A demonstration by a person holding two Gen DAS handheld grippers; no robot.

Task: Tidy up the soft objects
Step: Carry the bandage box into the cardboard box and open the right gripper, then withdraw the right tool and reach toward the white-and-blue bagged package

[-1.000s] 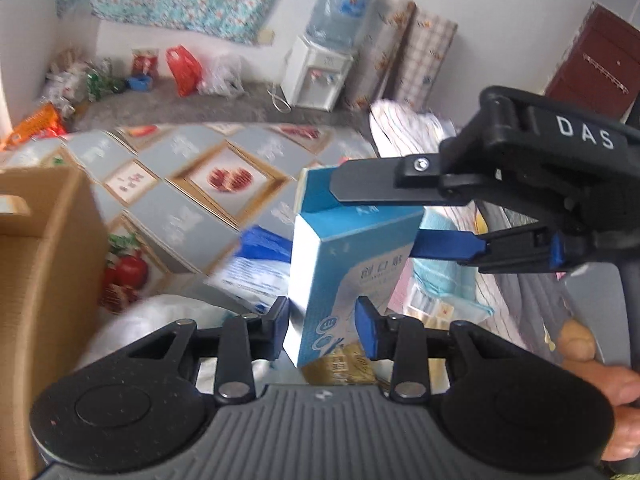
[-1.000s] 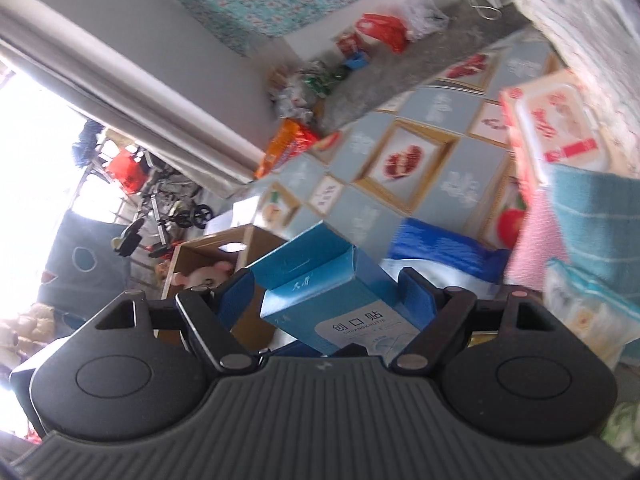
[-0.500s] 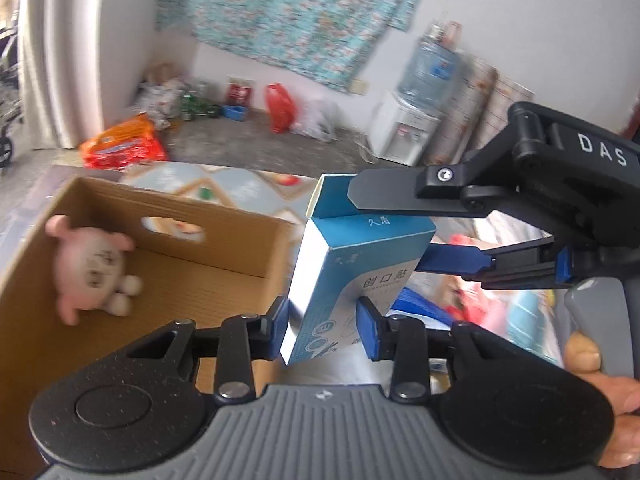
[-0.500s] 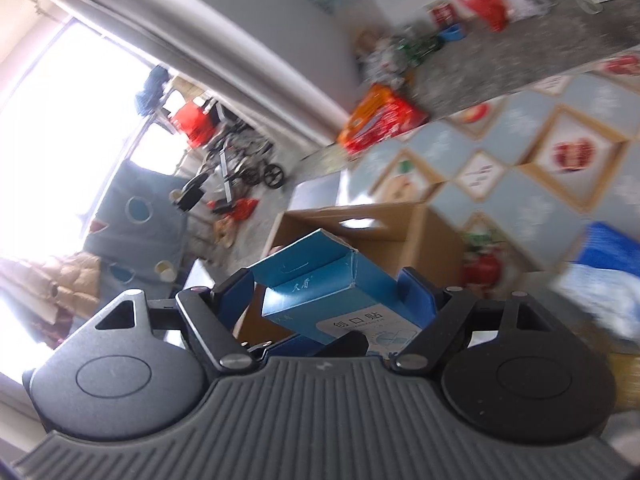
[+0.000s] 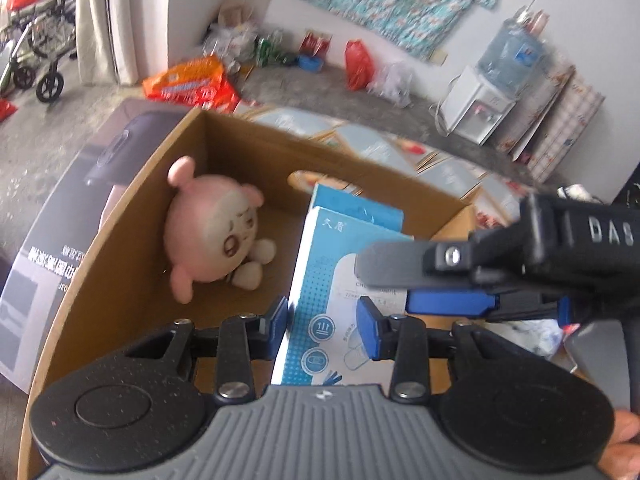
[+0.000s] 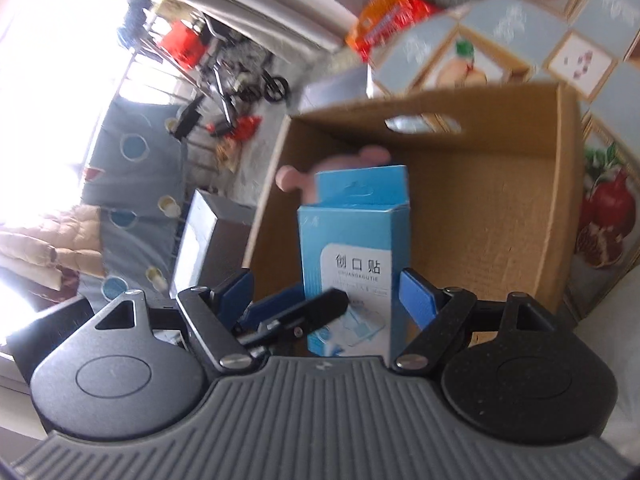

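Two grippers on one item, and the view has swung from the table clutter to straight over the cardboard box [image 5: 132, 208]; a second ago I only saw its corner, half a second ago its near wall. So the carry leg looks done and we're at the drop point.

Cardboard box: open top, handle slot in the far wall, floor mostly bare on the right-wrist side.

Pink plush [image 5: 216, 232]: already inside, lying against the left wall. One soft item stowed.

Blue carton [image 5: 340, 264]: plaster pack by its print, upright, held above the box interior, not touching the floor as far as I can tell.

Left gripper [image 5: 322, 322]: pads closed partway onto the carton's lower end, gripping its two narrow sides.

Right gripper [image 6: 328, 292]: this has changed. Earlier its blue pads pinched the carton; now there is a visible gap on both sides, jaws wide. From the left view its black finger and blue pad lie across the carton face, so contact there I can't rule out.

Read: right has let go, left has sole hold. Lower and release, clear of the plush.
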